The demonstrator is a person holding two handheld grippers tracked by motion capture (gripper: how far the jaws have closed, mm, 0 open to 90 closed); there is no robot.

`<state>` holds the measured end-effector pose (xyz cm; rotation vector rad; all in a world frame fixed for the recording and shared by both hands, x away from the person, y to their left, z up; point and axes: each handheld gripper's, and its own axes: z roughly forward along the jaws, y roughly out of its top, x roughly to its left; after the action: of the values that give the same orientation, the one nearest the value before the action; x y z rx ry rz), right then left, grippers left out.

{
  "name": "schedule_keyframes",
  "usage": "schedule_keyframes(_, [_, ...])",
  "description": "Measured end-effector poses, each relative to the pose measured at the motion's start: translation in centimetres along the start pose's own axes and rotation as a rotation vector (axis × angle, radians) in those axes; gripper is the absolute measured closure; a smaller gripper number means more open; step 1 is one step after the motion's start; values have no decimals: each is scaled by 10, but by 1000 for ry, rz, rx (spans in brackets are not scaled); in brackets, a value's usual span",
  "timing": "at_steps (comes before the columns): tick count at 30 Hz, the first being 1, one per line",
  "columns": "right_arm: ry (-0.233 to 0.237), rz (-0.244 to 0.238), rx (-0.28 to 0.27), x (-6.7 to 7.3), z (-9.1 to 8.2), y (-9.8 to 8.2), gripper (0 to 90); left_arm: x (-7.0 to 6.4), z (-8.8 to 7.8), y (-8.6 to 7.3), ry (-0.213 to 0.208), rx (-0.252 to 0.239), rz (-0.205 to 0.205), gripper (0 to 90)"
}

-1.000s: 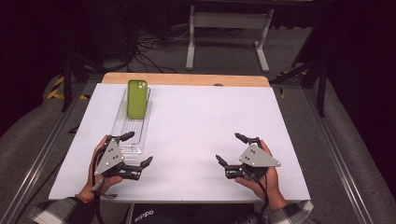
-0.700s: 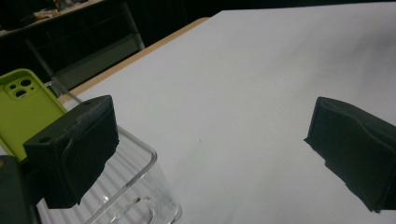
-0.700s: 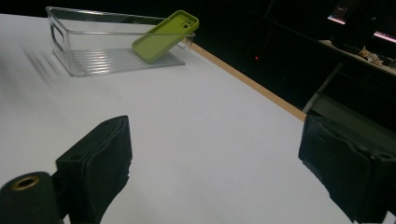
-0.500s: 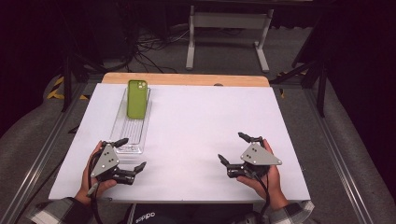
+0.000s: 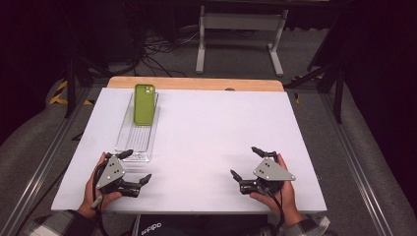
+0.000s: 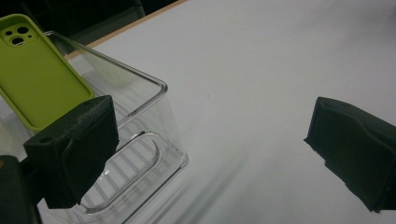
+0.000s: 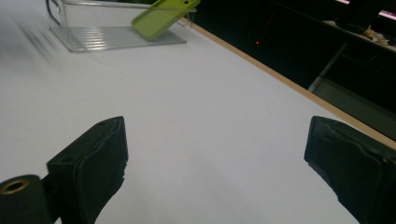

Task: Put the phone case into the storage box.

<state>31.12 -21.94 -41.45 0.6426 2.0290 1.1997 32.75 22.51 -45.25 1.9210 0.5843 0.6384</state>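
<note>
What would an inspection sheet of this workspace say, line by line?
Surface: white table top with a wooden strip along its far edge; mostly bare.
Job's things: green phone case lies tilted in the far end of a clear plastic tray at the left side.
Clutter: nothing seen on the table.
Grippers: left tool open, held low beside the near end of the tray; right tool open, held low near the front right edge. Both hold nothing.
Cables: a cable trails from each tool toward the person; loose cables lie on the floor beyond the table.
Surroundings: dark room, grey floor, a white stand behind the table.
</note>
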Motion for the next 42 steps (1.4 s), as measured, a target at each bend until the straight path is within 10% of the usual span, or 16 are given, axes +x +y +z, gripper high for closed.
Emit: schedule_keyframes(42, [24,-10,6,9,12,2,73,13,-6,2,-27,-63,-106,34])
